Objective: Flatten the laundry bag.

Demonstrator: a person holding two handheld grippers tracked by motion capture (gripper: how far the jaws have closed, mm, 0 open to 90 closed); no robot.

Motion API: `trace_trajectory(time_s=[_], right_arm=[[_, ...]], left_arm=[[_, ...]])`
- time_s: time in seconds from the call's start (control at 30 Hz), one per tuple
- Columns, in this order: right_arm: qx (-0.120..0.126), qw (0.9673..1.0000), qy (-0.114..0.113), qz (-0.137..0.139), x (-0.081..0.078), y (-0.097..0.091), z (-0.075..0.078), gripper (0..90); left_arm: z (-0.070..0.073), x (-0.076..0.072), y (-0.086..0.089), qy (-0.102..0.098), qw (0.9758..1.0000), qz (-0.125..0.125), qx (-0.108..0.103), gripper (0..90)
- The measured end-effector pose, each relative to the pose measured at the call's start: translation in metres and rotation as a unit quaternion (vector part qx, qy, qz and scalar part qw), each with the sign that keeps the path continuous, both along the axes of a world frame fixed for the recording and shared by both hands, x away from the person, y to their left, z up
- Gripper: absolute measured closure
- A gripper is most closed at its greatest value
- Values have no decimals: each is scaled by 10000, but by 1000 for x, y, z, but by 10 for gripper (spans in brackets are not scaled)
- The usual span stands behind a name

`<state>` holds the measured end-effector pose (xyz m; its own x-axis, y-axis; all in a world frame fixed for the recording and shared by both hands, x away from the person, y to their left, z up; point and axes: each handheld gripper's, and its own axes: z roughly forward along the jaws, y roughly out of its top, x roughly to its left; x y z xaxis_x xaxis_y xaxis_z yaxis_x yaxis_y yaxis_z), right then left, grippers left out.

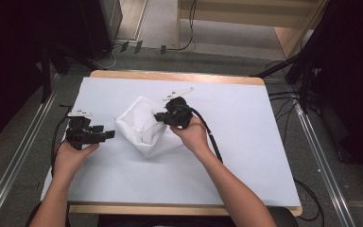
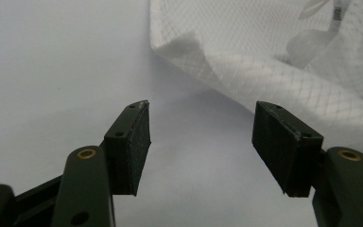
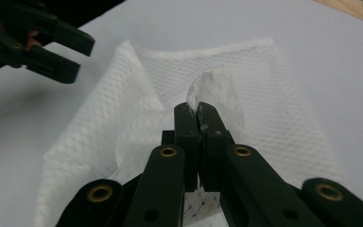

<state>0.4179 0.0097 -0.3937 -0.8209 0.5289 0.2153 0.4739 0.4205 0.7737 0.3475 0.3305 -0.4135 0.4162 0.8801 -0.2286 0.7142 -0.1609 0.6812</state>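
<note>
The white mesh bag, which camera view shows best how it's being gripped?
The right gripper view: the right claw is shut on a pinched fold of the white mesh bag. The high view shows the whole bag but small, its grip hidden. The left gripper view shows one edge beyond the open left claw.

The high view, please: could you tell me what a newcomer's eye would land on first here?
First, the white mesh bag, rumpled in the middle of the white table. The right gripper is shut on a fold of its netting, at the bag's right edge in the high view. To the bag's left, the left gripper stands open just short of the mesh, touching nothing.
</note>
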Motion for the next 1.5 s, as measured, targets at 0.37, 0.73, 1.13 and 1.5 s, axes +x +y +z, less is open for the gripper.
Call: trace_trajectory(time_s=[0.37, 0.73, 1.13, 1.5], right_arm=[[-75, 9984, 157, 534, -38, 19, -3, 897], [-114, 9963, 349, 775, -63, 19, -14, 855], [-29, 9978, 79, 657, -84, -15, 6, 641], [-71, 9999, -64, 132, -69, -51, 6, 668]], left_arm=[[4, -2, 4, -128, 9999, 74, 5, 391], [3, -1, -2, -116, 9999, -35, 72, 388], [1, 4, -10, -60, 9997, -204, 121, 387], [-2, 13, -19, -45, 9993, -346, 138, 386]])
